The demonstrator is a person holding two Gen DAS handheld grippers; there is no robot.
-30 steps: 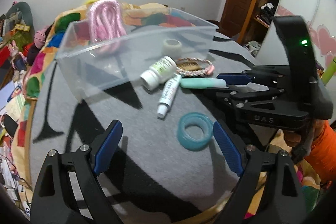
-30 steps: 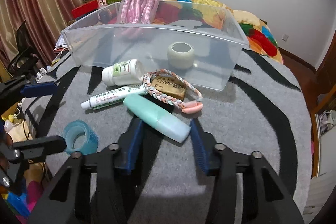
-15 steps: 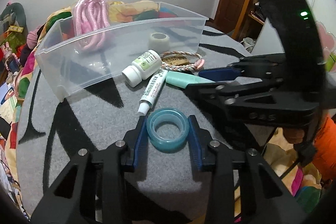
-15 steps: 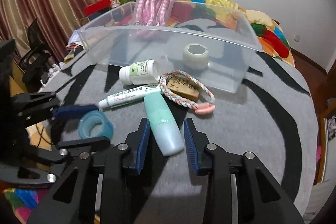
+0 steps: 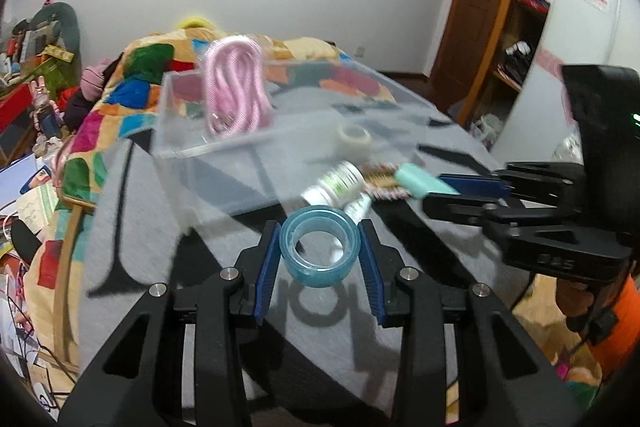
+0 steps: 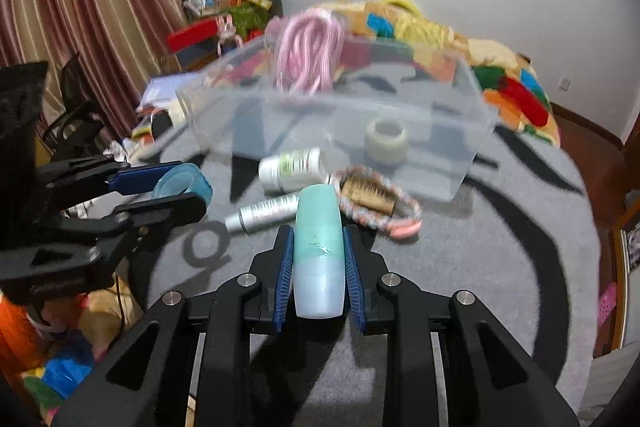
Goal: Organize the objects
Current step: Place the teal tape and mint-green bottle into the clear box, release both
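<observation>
My left gripper is shut on a blue tape roll and holds it above the grey rug; its shadow lies below. It also shows in the right wrist view. My right gripper is shut on a mint green bottle, lifted off the rug. A clear plastic bin stands behind, holding a pink rope and a white tape roll. A white pill bottle, a tube, a braided bracelet and an eraser lie in front of the bin.
The grey rug with black stripes covers a round table. A colourful quilt lies behind the bin. Clutter and a curtain are at the left, a wooden door at the right.
Both grippers closed on their objects and lifted them: the left raised the blue tape roll, the right raised the mint bottle off the rug, both nearer the bin.
</observation>
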